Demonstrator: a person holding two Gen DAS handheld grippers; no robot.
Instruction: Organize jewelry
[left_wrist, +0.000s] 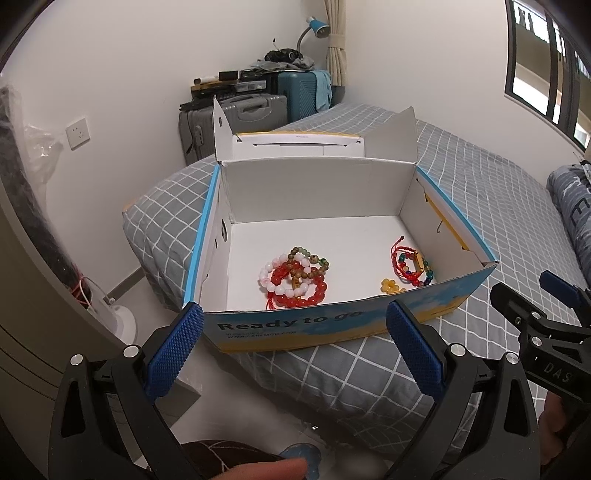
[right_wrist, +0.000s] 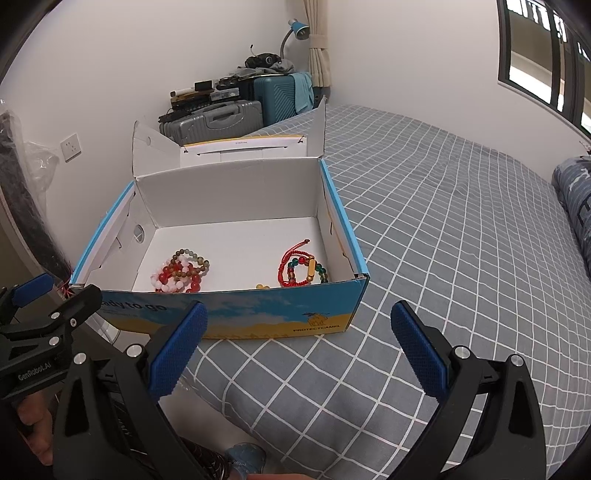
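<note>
An open shoe box (left_wrist: 332, 325) (right_wrist: 258, 314) with a blue and yellow outside sits on the corner of the bed. Inside it, a pile of red, white and brown bead bracelets (left_wrist: 295, 280) (right_wrist: 181, 273) lies at the left. A red cord bracelet with coloured beads (left_wrist: 410, 266) (right_wrist: 301, 269) lies at the right, with a small yellow flower piece (left_wrist: 392, 286) (right_wrist: 261, 286) beside it. My left gripper (left_wrist: 295, 332) hovers open just before the box's front wall. My right gripper (right_wrist: 299, 328) is open too, in front of the box's right corner. Neither holds anything.
The bed (right_wrist: 443, 221) has a grey checked sheet; a blue pillow (right_wrist: 576, 206) lies at its right. Suitcases (left_wrist: 255, 107) with clutter stand against the far wall under a blue lamp (left_wrist: 317, 26). The box's lid (left_wrist: 295, 144) stands open behind it. A white fan base (left_wrist: 122, 321) sits on the floor at left.
</note>
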